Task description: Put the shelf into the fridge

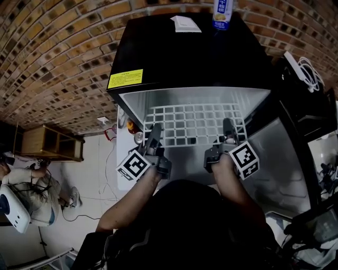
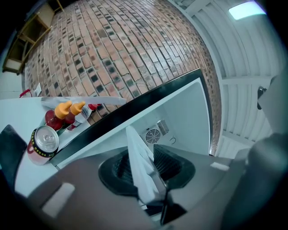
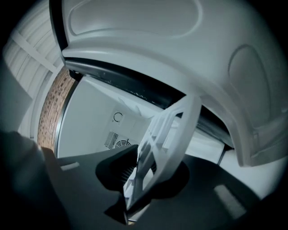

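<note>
The white grid shelf [image 1: 194, 124] lies flat in the mouth of the open black fridge [image 1: 190, 58], its far part inside the white compartment. My left gripper [image 1: 154, 133] is shut on the shelf's near left edge and my right gripper [image 1: 228, 129] on its near right edge. In the left gripper view the shelf [image 2: 140, 161] stands edge-on between the ribbed pads of the left gripper [image 2: 150, 179], with the fridge's back wall and fan vent [image 2: 153, 134] behind. In the right gripper view the shelf [image 3: 168, 134] is clamped in the right gripper [image 3: 139, 179].
The fridge door [image 1: 285, 158] hangs open on the right; its moulded liner [image 3: 180, 58] looms over my right gripper. A soda can [image 2: 43, 144] and sauce bottles [image 2: 63, 114] sit on a white ledge to the left. A drink carton [image 1: 222, 13] and paper [image 1: 185, 23] lie on the fridge top.
</note>
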### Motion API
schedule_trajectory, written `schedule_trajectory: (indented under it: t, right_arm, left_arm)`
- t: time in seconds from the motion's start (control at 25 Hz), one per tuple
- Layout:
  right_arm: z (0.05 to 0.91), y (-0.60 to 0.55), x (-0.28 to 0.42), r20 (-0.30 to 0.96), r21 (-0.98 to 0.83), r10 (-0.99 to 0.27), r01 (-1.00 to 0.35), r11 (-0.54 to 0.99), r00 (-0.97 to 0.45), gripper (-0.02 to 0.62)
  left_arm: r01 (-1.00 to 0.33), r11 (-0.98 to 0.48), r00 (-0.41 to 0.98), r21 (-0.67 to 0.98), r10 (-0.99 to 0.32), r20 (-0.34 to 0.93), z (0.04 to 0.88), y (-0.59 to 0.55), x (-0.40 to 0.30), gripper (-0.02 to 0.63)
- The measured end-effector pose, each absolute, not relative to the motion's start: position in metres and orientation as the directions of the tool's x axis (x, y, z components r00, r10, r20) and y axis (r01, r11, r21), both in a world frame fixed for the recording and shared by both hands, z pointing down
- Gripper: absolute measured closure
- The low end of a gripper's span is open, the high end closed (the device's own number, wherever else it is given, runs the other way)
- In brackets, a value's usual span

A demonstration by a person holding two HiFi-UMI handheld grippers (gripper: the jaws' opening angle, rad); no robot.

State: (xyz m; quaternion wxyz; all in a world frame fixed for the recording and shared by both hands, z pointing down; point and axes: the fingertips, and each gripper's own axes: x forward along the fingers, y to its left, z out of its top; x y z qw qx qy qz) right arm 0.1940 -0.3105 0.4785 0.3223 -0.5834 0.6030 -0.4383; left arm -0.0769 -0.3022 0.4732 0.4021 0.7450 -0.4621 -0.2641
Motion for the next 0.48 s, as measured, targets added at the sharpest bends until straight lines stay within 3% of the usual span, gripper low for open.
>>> schedule_trajectory:
  t: [0.48]
  right_arm:
    - [0.476,-0.327,0.193,0.121,-0.897,-0.989,-0.437,-0.071,-0.088,0.499]
  left_arm:
    - [-0.470,-0.200,0.377,0.860,-0.926,-0.009,0.472,-0.316,-0.081,0.508]
